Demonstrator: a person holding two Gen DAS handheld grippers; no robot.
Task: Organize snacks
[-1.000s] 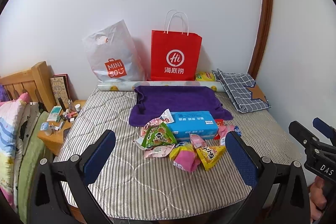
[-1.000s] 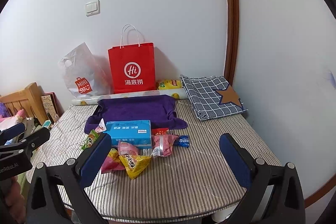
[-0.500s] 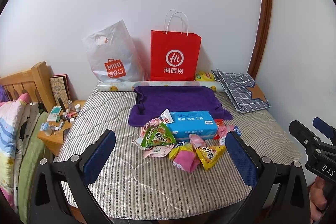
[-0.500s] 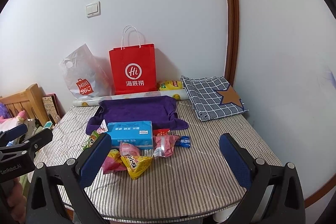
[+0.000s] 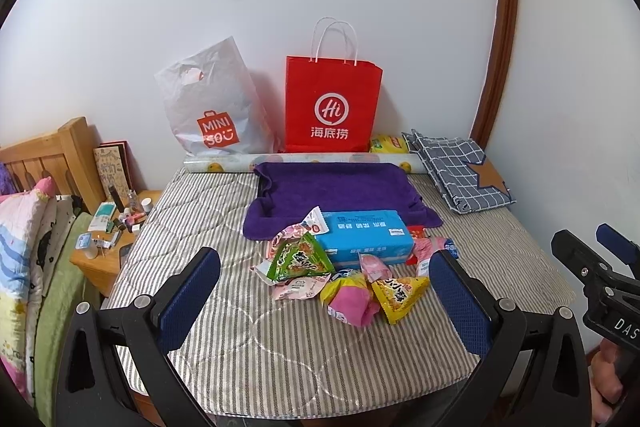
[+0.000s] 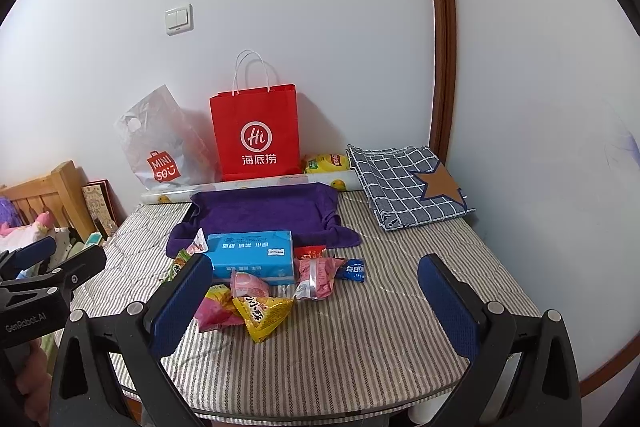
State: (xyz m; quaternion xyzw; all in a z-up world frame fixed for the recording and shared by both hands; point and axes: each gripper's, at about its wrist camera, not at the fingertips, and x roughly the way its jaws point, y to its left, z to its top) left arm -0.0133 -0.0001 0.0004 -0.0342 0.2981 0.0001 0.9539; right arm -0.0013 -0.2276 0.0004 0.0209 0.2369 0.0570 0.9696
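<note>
Several snack packets lie in a pile on the striped table [image 5: 280, 347]: a green packet [image 5: 300, 259], a yellow triangular packet [image 5: 398, 293] [image 6: 262, 311], pink packets [image 5: 352, 301] [image 6: 318, 273] and a small blue one [image 6: 354, 270]. They sit in front of a blue tissue box [image 5: 366, 237] [image 6: 252, 253]. My left gripper [image 5: 326, 297] is open and empty, hovering short of the pile. My right gripper [image 6: 316, 301] is open and empty, to the right of the left one.
A purple towel-lined tray [image 5: 336, 193] sits behind the box. A red paper bag [image 5: 332, 107], a white Miniso bag [image 5: 212, 103] and a paper roll [image 5: 224, 163] stand at the wall. A folded checked cloth [image 5: 460, 171] lies back right. A cluttered nightstand [image 5: 112, 239] and bed are left.
Both grippers have drifted very slightly; the view barely shifts. Nothing on the table has moved.
</note>
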